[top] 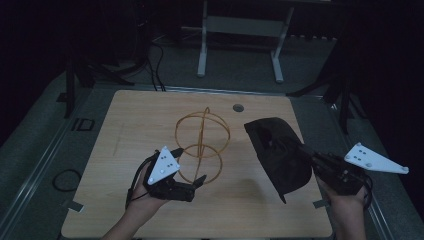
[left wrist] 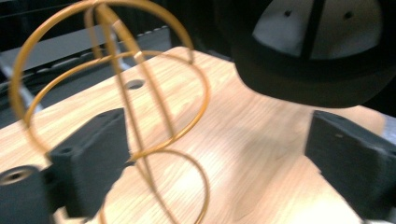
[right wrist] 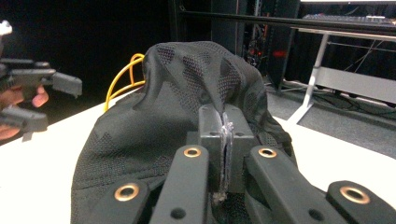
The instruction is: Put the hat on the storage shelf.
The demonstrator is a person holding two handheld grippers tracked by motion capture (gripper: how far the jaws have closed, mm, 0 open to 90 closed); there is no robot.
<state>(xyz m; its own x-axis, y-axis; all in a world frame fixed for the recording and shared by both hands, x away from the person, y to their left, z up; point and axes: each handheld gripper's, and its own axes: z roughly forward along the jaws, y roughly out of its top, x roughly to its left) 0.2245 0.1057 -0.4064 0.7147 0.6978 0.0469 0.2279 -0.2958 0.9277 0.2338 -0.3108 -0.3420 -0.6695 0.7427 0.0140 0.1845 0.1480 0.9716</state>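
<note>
A gold wire stand [top: 202,135] made of looped rings stands upright mid-table on its round base ring. My left gripper [top: 190,166] lies low at the stand's near side, jaws open. In the left gripper view the stand's lower rings [left wrist: 154,154] sit between the jaws of my left gripper [left wrist: 219,163], close to the left pad, and the pads do not press on them. A black mesh cap [top: 280,150] hangs to the right of the stand. My right gripper [right wrist: 224,140] is shut on its fabric [right wrist: 187,93]. The cap's pale inside [left wrist: 308,51] faces the left gripper.
The wooden table [top: 125,210] has a round cable hole [top: 238,107] near its far edge. A white desk frame [top: 202,50] stands on the floor beyond. A looped cable [top: 65,179] lies on the floor to the left.
</note>
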